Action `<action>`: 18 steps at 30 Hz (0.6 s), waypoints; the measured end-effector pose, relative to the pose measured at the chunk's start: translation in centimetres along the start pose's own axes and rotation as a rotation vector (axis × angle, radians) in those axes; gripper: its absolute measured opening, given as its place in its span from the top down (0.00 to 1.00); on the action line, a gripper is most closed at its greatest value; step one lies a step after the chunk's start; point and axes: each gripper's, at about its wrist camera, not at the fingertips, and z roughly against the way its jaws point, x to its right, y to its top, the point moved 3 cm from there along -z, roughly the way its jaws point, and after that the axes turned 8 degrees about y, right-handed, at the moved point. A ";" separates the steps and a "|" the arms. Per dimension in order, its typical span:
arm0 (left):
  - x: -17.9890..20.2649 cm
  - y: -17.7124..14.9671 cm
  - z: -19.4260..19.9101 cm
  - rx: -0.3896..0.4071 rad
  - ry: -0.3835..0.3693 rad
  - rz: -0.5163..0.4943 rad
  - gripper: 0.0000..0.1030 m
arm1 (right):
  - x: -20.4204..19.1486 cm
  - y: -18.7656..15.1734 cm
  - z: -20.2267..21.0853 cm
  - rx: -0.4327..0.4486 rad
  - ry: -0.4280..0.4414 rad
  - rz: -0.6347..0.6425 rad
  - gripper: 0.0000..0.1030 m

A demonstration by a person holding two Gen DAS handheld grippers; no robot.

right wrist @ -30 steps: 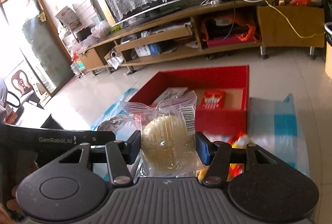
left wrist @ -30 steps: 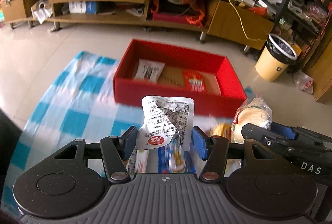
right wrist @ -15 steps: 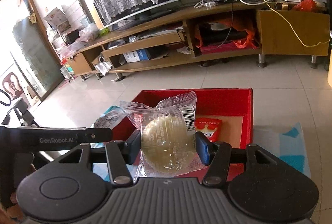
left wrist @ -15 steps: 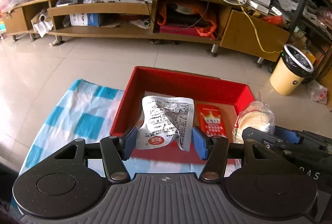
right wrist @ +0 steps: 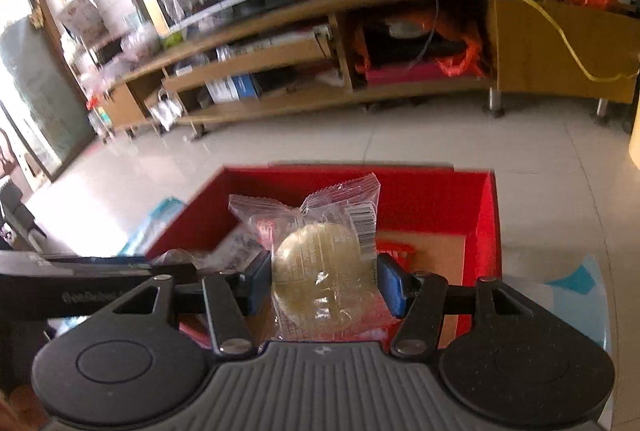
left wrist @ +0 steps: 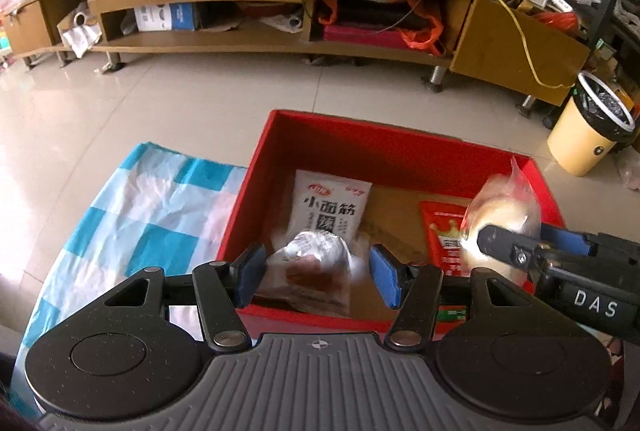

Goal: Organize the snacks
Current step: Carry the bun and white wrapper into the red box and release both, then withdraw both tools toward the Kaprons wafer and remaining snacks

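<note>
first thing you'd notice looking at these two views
The bright red box on the floor, straight ahead in both views, with a white packet and a red packet lying inside. Next, the right gripper, shut on a clear-wrapped round cake above the box. In the left view, the left gripper stands open, a blurred silver packet between its fingers, apparently dropping in.

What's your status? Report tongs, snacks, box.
Left tongs open, silver packet dropping into red box. Right tongs shut on round cake, above box. Nothing blocking.
</note>
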 end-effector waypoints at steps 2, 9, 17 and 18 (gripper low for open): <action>-0.3 -0.1 -0.2 -0.009 0.004 0.016 0.23 | 0.1 -0.3 -0.4 -0.011 -0.004 0.003 0.46; -0.3 -0.2 1.1 0.002 0.007 0.022 0.16 | -0.1 -0.1 0.8 0.016 -0.011 0.007 0.41; -1.1 -1.2 3.1 -0.006 0.000 0.038 0.16 | 0.1 -0.3 3.3 0.040 -0.016 -0.021 0.39; -1.3 -1.4 3.3 -0.006 0.003 0.038 0.16 | 0.1 -0.4 3.6 0.040 -0.015 -0.020 0.39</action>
